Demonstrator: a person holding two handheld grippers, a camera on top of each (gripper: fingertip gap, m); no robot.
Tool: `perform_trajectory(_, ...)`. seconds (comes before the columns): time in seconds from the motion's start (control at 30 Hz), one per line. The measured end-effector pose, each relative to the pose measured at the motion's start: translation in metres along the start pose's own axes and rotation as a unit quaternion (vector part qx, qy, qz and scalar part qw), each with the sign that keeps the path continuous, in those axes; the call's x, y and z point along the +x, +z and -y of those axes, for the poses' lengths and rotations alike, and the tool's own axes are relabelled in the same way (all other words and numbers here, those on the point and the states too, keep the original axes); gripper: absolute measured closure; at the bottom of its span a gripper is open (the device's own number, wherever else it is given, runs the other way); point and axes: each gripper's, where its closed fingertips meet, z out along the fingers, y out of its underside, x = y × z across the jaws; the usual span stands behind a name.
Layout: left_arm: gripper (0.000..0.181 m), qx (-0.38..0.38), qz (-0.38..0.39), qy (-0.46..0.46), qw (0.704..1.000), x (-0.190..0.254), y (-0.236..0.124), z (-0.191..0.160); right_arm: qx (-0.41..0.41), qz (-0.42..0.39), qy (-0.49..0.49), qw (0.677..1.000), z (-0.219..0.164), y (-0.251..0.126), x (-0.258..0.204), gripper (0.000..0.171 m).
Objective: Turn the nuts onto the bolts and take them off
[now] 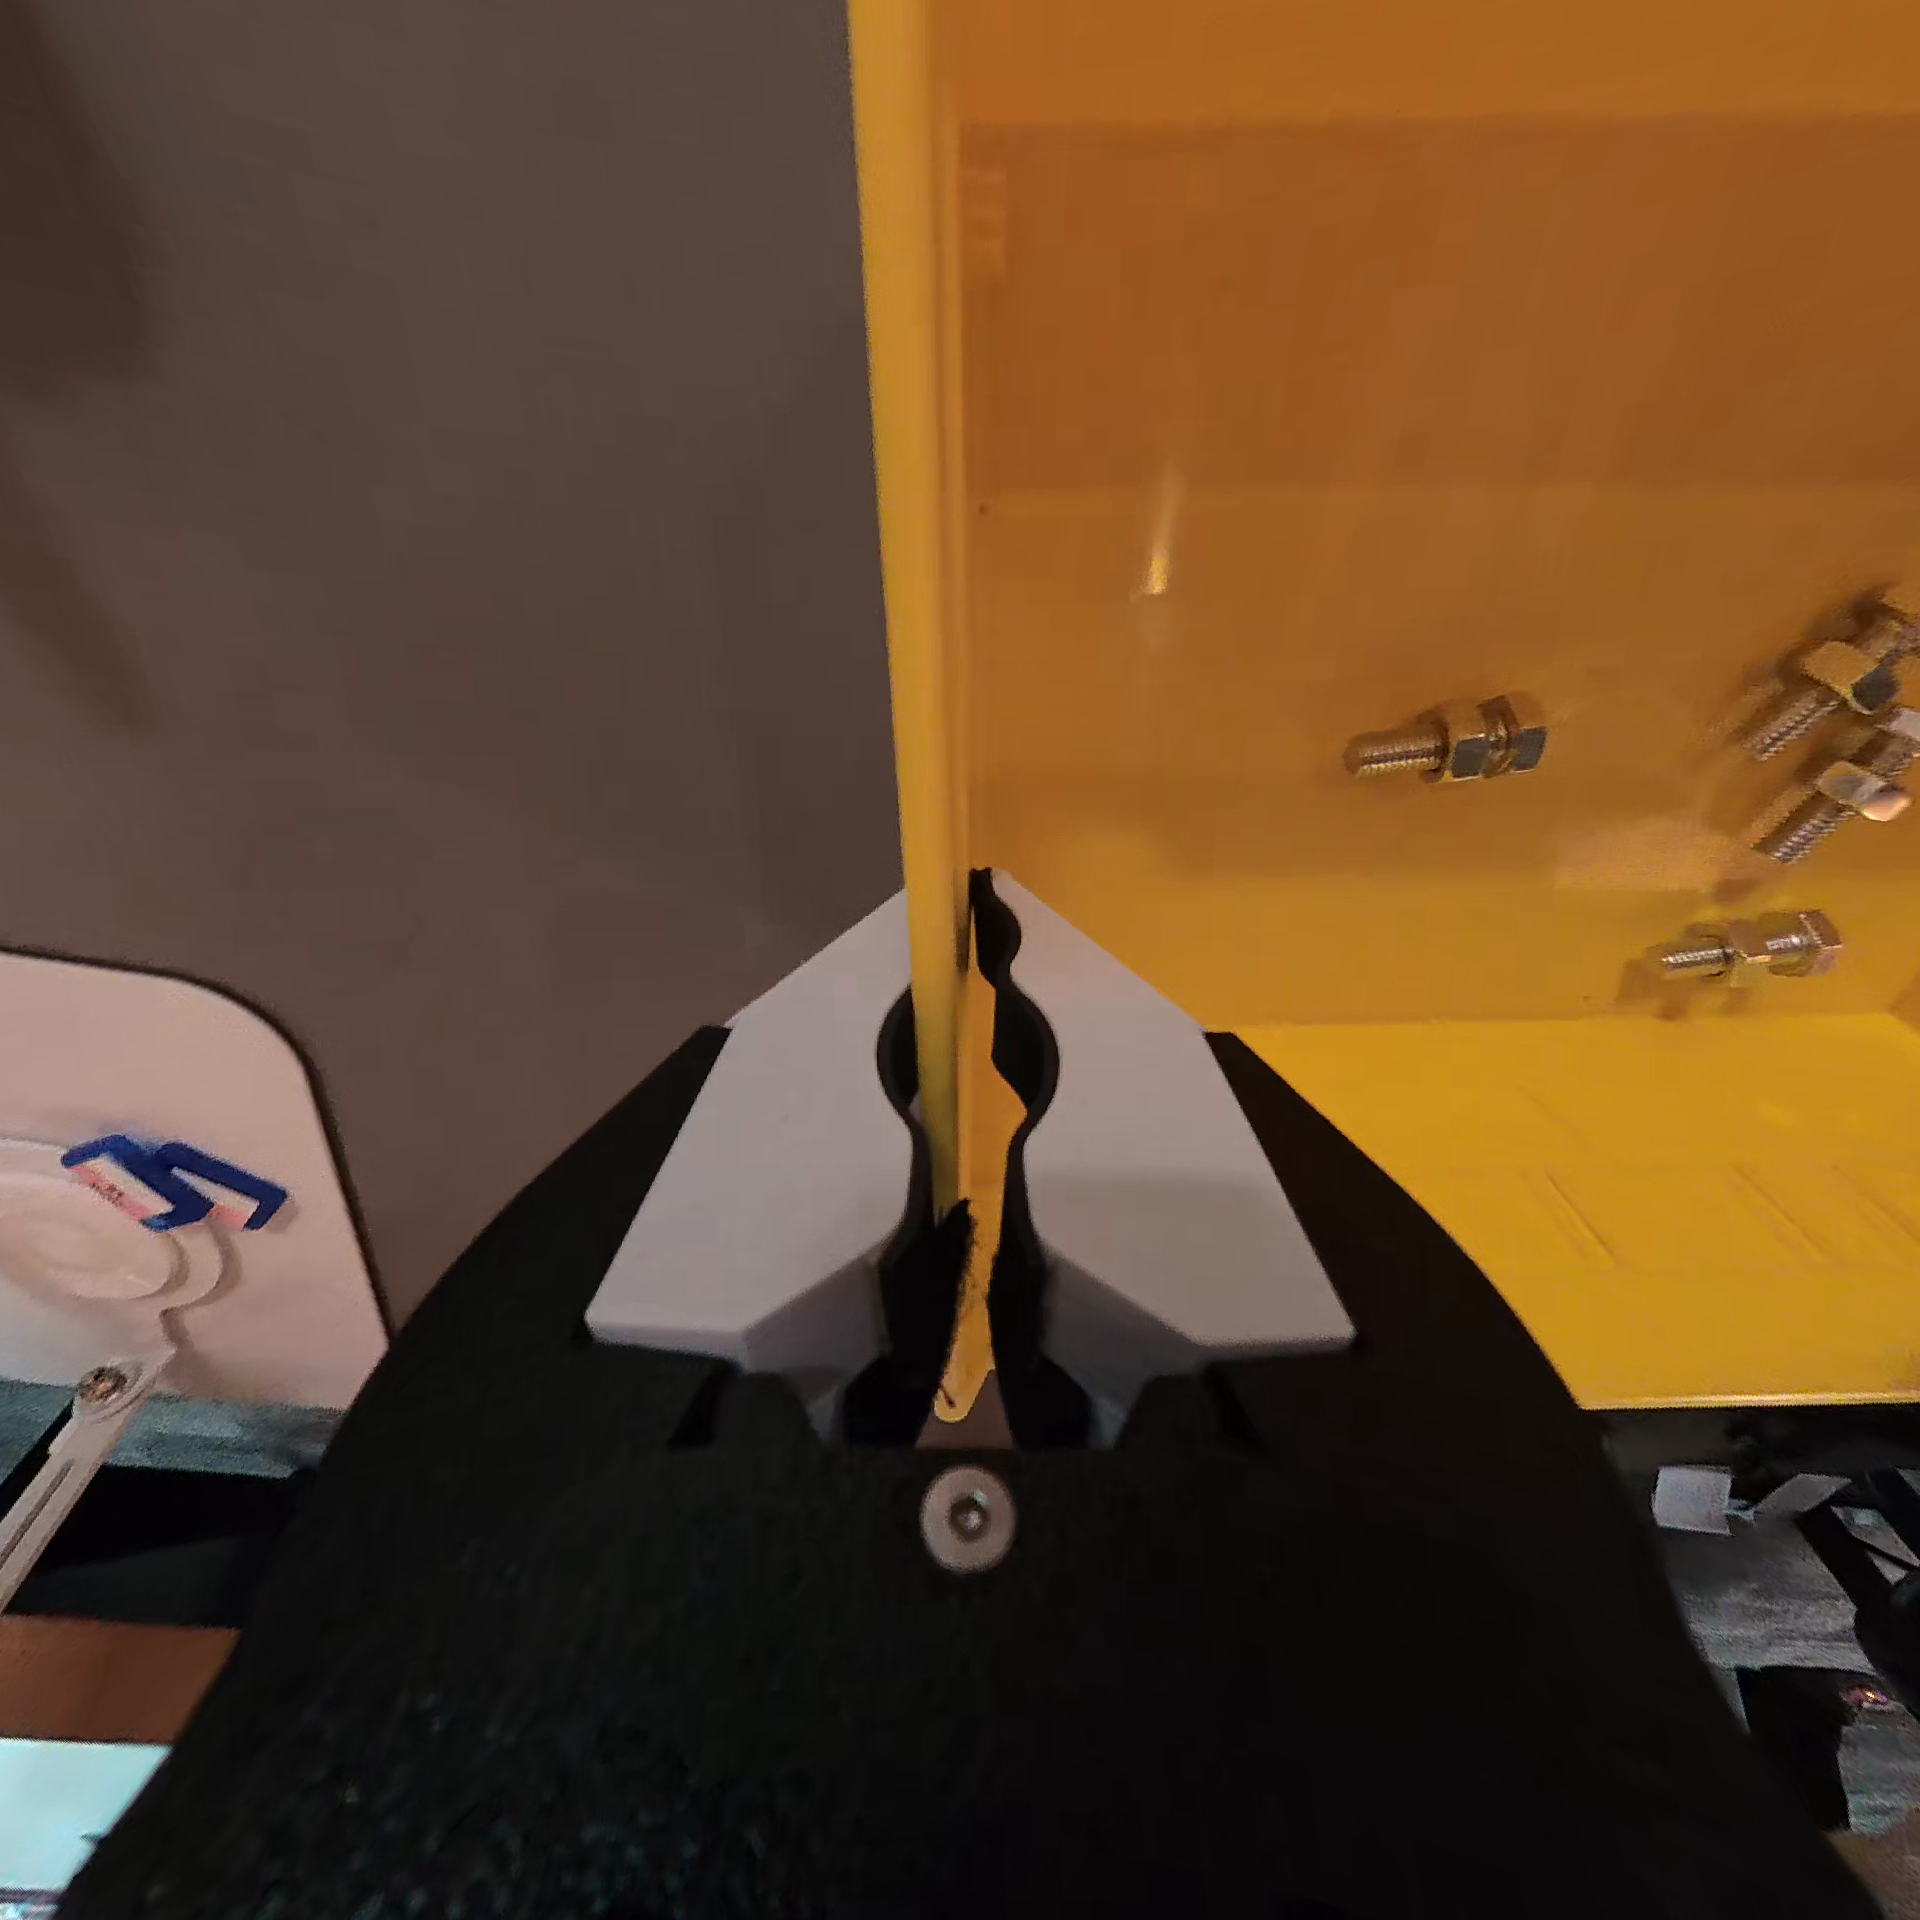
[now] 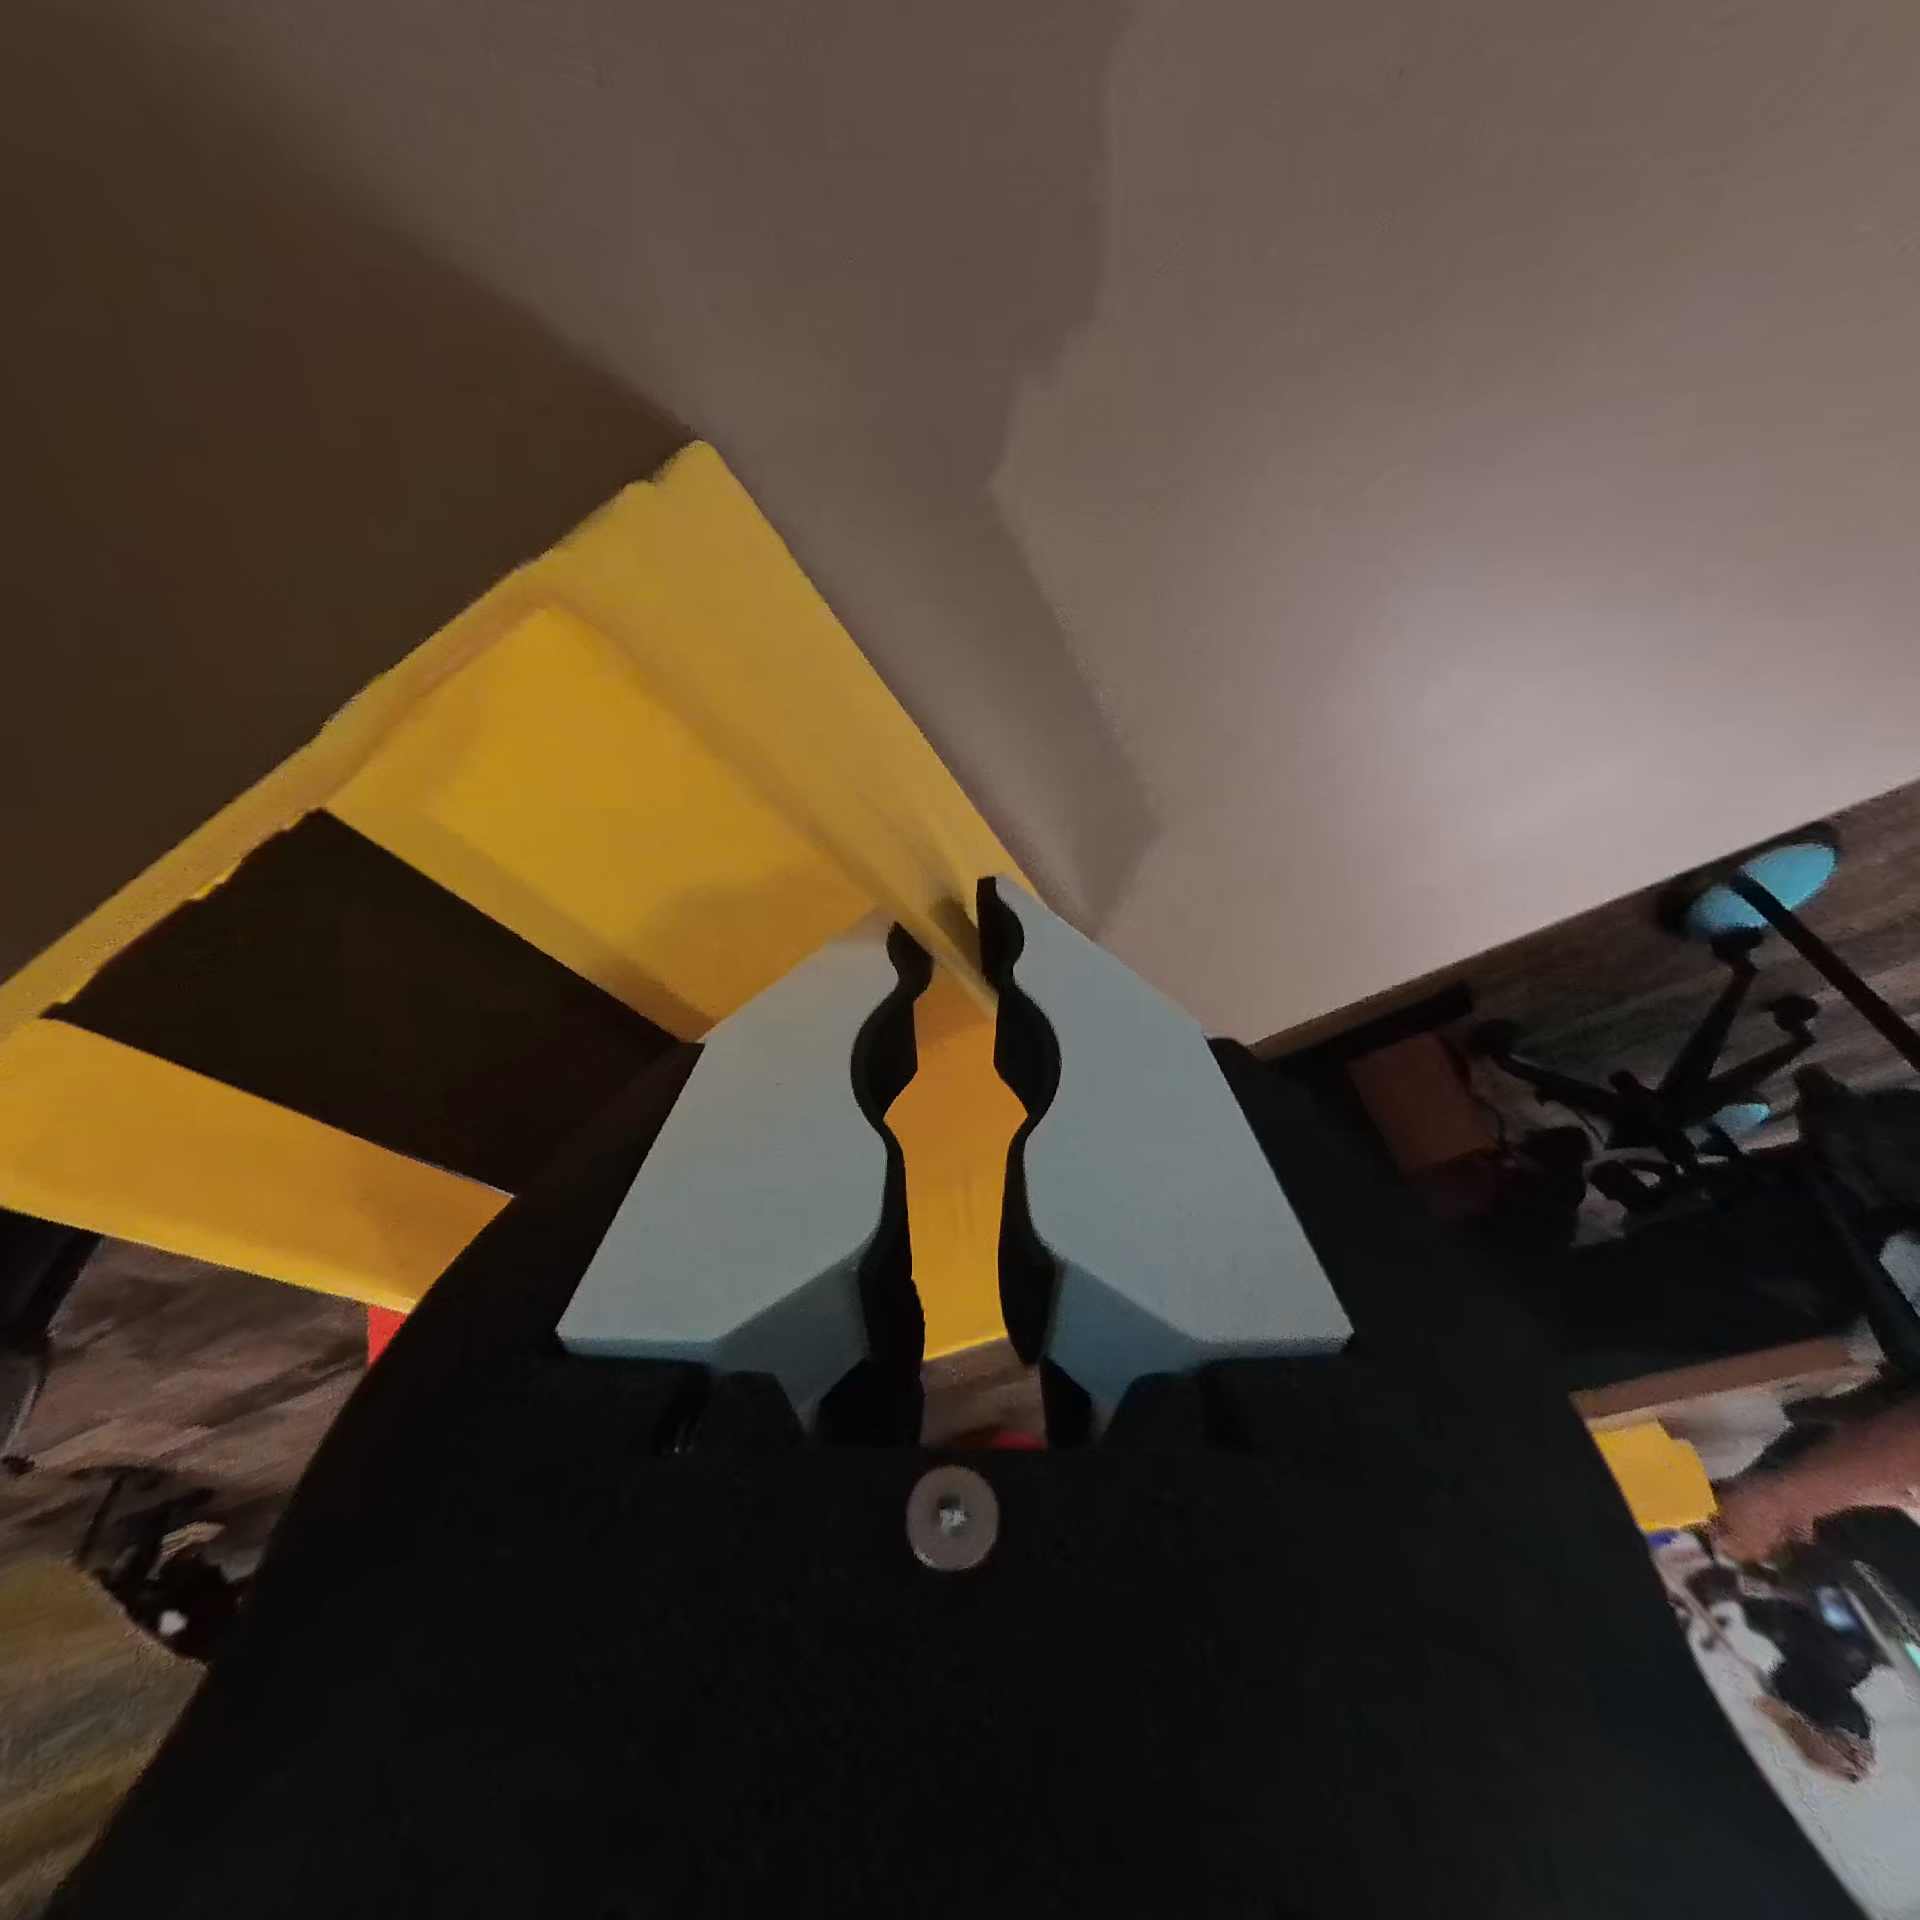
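Yellow glossy plastic fills our view: a smooth-walled bin (image 1: pixel 1455 436) whose thin side wall our left tool (image 1: pixel 951 914) pinches between wavy black pads. Inside lie threaded steel bolts wearing hex nuts (image 1: pixel 1449 750) (several, loosely scattered). Our right tool (image 2: pixel 951 925) clamps the bin's other rim.

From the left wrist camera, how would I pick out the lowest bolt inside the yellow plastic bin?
Find the yellow plastic bin whose wall the left gripper is clamping. Several silver metal bolts with nuts lie against its inner surface on the right. The lowest bolt lies alone near the bin's inner corner edge, below the others.
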Motion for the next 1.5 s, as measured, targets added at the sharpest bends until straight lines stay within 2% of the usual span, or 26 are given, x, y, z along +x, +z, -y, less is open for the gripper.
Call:
perform_trajectory(0.17, 0.18, -0.001, 0.018, 0.011, 1.0, -0.03, 0.001, -0.01, -0.007, 0.02, 0.055, 0.998, 0.008, -0.002, 0.02, 0.166)
perform_trajectory(0.3, 0.167, -0.026, 0.077, 0.001, 0.997, -0.058, 0.002, -0.009, 0.006, 0.03, 0.106, 0.994, 0.009, 0.0, 0.032, 0.165)
perform_trajectory(0.33, 0.158, -0.036, 0.1, -0.016, 0.994, -0.064, 0.002, -0.01, 0.011, 0.022, 0.122, 0.992, 0.009, -0.002, 0.035, 0.155)
perform_trajectory(0.4, 0.102, -0.044, 0.115, -0.068, 0.99, -0.064, -0.003, -0.015, 0.036, -0.015, 0.156, 0.987, 0.004, -0.011, 0.045, 0.122)
perform_trajectory(0.47, 0.089, 0.001, 0.146, -0.138, 0.98, -0.059, -0.018, -0.017, 0.104, -0.055, 0.185, 0.976, 0.0, -0.03, 0.047, 0.102)
perform_trajectory(0.53, 0.076, 0.087, 0.231, -0.186, 0.951, -0.056, -0.049, -0.017, 0.191, -0.104, 0.206, 0.954, -0.007, -0.06, 0.036, 0.083)
perform_trajectory(0.6, 0.064, 0.174, 0.333, -0.234, 0.897, -0.043, -0.092, -0.015, 0.292, -0.173, 0.239, 0.91, -0.013, -0.101, 0.018, 0.083)
perform_trajectory(0.67, 0.065, 0.261, 0.39, -0.273, 0.84, -0.011, -0.13, 0.003, 0.425, -0.202, 0.261, 0.843, -0.005, -0.149, -0.023, 0.083)
perform_trajectory(0.7, 0.065, 0.301, 0.404, -0.28, 0.817, 0.01, -0.145, 0.02, 0.496, -0.191, 0.257, 0.807, 0.006, -0.171, -0.053, 0.084)
perform_trajectory(0.77, 0.076, 0.388, 0.417, -0.289, 0.769, 0.054, -0.17, 0.063, 0.627, -0.134, 0.21, 0.738, 0.036, -0.21, -0.125, 0.086)
perform_trajectory(0.8, 0.085, 0.434, 0.416, -0.293, 0.744, 0.075, -0.179, 0.087, 0.681, -0.107, 0.185, 0.7, 0.05, -0.226, -0.16, 0.092)
perform_trajectory(0.83, 0.097, 0.478, 0.405, -0.293, 0.723, 0.095, -0.185, 0.113, 0.73, -0.083, 0.167, 0.658, 0.062, -0.239, -0.189, 0.106)
perform_trajectory(0.9, 0.14, 0.57, 0.382, -0.296, 0.664, 0.124, -0.192, 0.161, 0.824, -0.058, 0.16, 0.54, 0.077, -0.259, -0.228, 0.166)
perform_trajectory(0.93, 0.166, 0.614, 0.371, -0.295, 0.631, 0.133, -0.192, 0.181, 0.854, -0.055, 0.164, 0.49, 0.084, -0.259, -0.239, 0.171)
perform_trajectory(0.97, 0.181, 0.645, 0.366, -0.296, 0.602, 0.137, -0.187, 0.198, 0.859, -0.066, 0.176, 0.475, 0.098, -0.248, -0.241, 0.171)
perform_trajectory(1.0, 0.181, 0.654, 0.37, -0.302, 0.587, 0.135, -0.174, 0.212, 0.847, -0.099, 0.193, 0.486, 0.115, -0.229, -0.236, 0.171)
perform_trajectory(1.1, 0.181, 0.611, 0.395, -0.302, 0.615, 0.109, -0.117, 0.246, 0.784, -0.219, 0.193, 0.547, 0.156, -0.178, -0.219, 0.171)
perform_trajectory(1.17, 0.181, 0.59, 0.41, -0.292, 0.632, 0.095, -0.09, 0.253, 0.757, -0.273, 0.163, 0.571, 0.168, -0.163, -0.217, 0.171)
perform_trajectory(1.3, 0.181, 0.559, 0.439, -0.298, 0.637, 0.072, -0.064, 0.231, 0.713, -0.311, 0.151, 0.611, 0.165, -0.14, -0.212, 0.171)
perform_trajectory(1.5, 0.181, 0.548, 0.442, -0.331, 0.628, 0.06, -0.054, 0.192, 0.687, -0.328, 0.197, 0.617, 0.123, -0.119, -0.196, 0.171)
